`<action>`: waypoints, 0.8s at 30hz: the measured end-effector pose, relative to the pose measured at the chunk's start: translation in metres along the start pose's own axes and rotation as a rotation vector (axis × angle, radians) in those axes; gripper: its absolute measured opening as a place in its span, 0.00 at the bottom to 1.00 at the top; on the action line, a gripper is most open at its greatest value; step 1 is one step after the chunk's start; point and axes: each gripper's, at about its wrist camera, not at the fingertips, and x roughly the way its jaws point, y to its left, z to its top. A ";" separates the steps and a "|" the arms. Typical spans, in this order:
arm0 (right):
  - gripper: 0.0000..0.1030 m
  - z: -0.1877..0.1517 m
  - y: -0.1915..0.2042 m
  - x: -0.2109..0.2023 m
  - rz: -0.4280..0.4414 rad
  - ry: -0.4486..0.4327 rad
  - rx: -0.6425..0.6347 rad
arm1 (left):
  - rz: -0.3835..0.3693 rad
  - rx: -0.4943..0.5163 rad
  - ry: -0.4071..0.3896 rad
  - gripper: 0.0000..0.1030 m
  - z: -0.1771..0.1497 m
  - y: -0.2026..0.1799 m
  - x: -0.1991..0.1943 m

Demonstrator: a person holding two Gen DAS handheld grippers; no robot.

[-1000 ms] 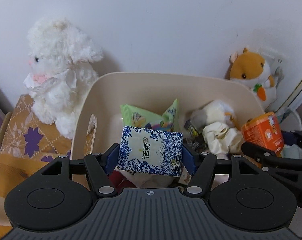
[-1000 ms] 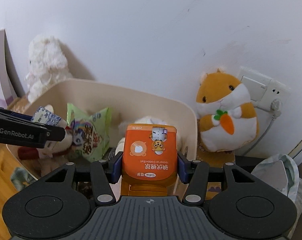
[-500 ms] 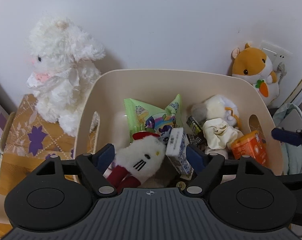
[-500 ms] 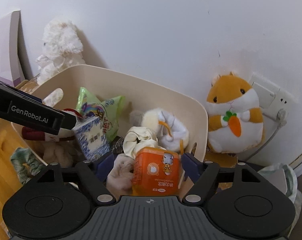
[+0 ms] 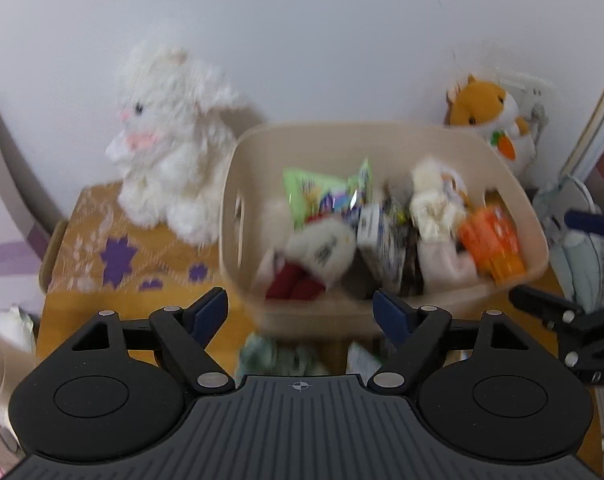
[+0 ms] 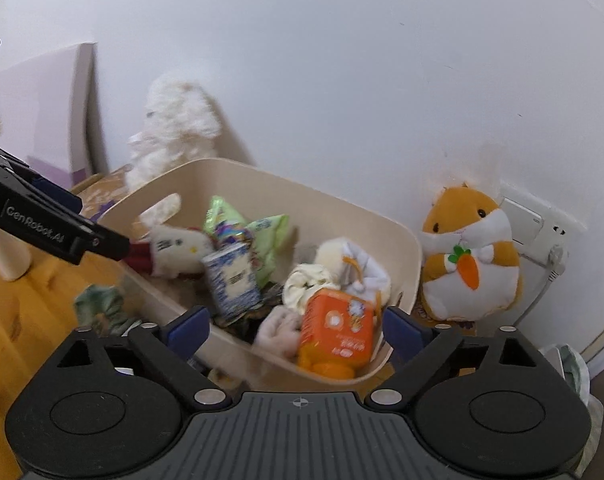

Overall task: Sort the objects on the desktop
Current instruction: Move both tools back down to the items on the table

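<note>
While the beige bin sits on wood — white wall behind.

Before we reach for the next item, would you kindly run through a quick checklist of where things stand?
1. Left gripper open and holding nothing: ok.
2. Right gripper open and holding nothing: ok.
3. Orange box lies inside the beige bin: ok.
4. Blue-patterned packet in the bin: ok.
5. Green scrunchie outside the bin on the desk: not ok.
6. Left view sharp enough to aim: not ok, blurred.
</note>
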 end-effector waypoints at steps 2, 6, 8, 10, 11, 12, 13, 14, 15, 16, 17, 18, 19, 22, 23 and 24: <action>0.94 -0.007 0.006 -0.003 0.033 0.015 -0.034 | -0.017 0.002 0.033 0.79 -0.016 0.003 -0.004; 0.95 -0.020 0.019 -0.003 0.085 0.053 -0.101 | -0.046 0.056 0.109 0.79 -0.052 0.001 -0.005; 0.95 -0.026 0.027 -0.001 0.118 0.075 -0.140 | -0.054 0.121 0.137 0.79 -0.068 -0.003 -0.004; 0.95 -0.030 0.034 0.001 0.153 0.092 -0.173 | -0.064 0.195 0.159 0.79 -0.083 -0.008 -0.003; 0.95 -0.031 0.039 0.002 0.169 0.099 -0.188 | -0.075 0.237 0.169 0.79 -0.091 -0.011 -0.002; 0.95 -0.032 0.043 0.004 0.186 0.105 -0.206 | -0.085 0.270 0.176 0.79 -0.098 -0.013 -0.002; 0.95 -0.033 0.048 0.005 0.207 0.113 -0.227 | -0.096 0.308 0.186 0.79 -0.104 -0.017 -0.001; 0.95 -0.033 0.054 0.007 0.225 0.120 -0.248 | -0.109 0.346 0.194 0.79 -0.109 -0.021 0.000; 0.96 -0.034 0.058 0.008 0.241 0.125 -0.270 | -0.119 0.377 0.200 0.79 -0.113 -0.024 0.001; 0.96 -0.035 0.064 0.010 0.259 0.130 -0.299 | -0.128 0.418 0.207 0.79 -0.118 -0.028 0.003; 0.96 -0.035 0.070 0.012 0.273 0.135 -0.327 | -0.133 0.459 0.211 0.79 -0.122 -0.032 0.005; 0.97 -0.036 0.075 0.013 0.284 0.137 -0.355 | -0.137 0.492 0.212 0.79 -0.126 -0.035 0.006; 0.97 -0.037 0.080 0.015 0.295 0.140 -0.382 | -0.144 0.530 0.214 0.79 -0.130 -0.038 0.008; 0.97 -0.039 0.092 0.022 0.319 0.151 -0.453 | -0.177 0.609 0.228 0.79 -0.138 -0.045 0.015; 0.97 -0.040 0.096 0.026 0.326 0.159 -0.468 | -0.188 0.628 0.232 0.79 -0.140 -0.047 0.017; 0.97 -0.041 0.098 0.028 0.332 0.167 -0.475 | -0.197 0.645 0.237 0.79 -0.142 -0.049 0.020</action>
